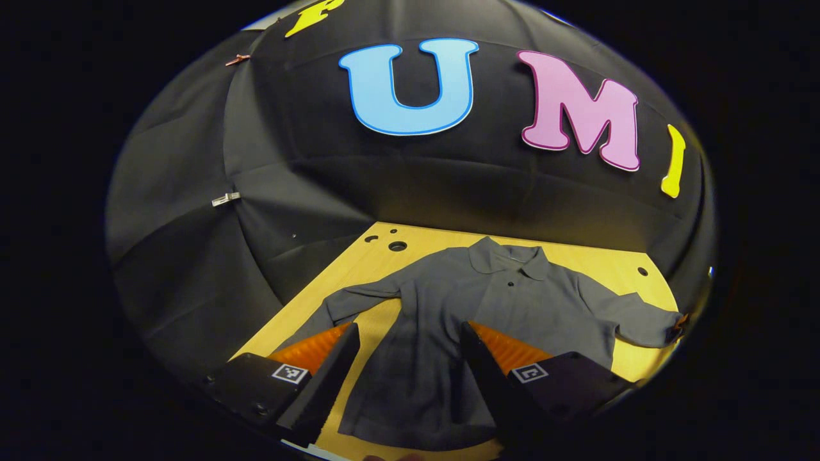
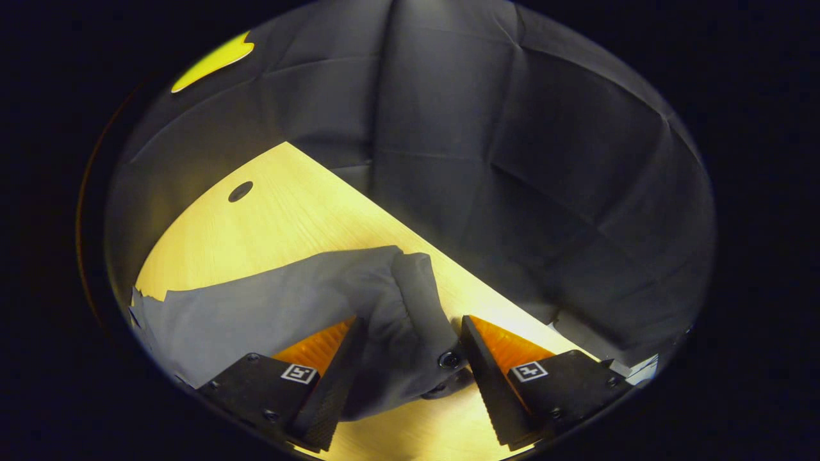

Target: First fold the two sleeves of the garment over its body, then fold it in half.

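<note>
1. We see a grey collared shirt [image 1: 487, 301] lying flat on the pale wooden tabletop [image 1: 378, 256], both long sleeves spread outward.
2. Our left hand-held gripper [image 1: 407, 365] hovers over the shirt's lower body, its ridged fingers set wide apart and holding nothing.
3. Our right hand-held gripper [image 2: 407, 365] is also spread wide, straddling the buttoned cuff [image 2: 416, 320] of one sleeve; the soft, rumpled cloth lies between the fingers, but we cannot tell whether either touches it.
4. Round holes [image 2: 240, 191] pierce the wood.

grey collared garment [image 1: 487, 301], flat, sleeves spread
</note>
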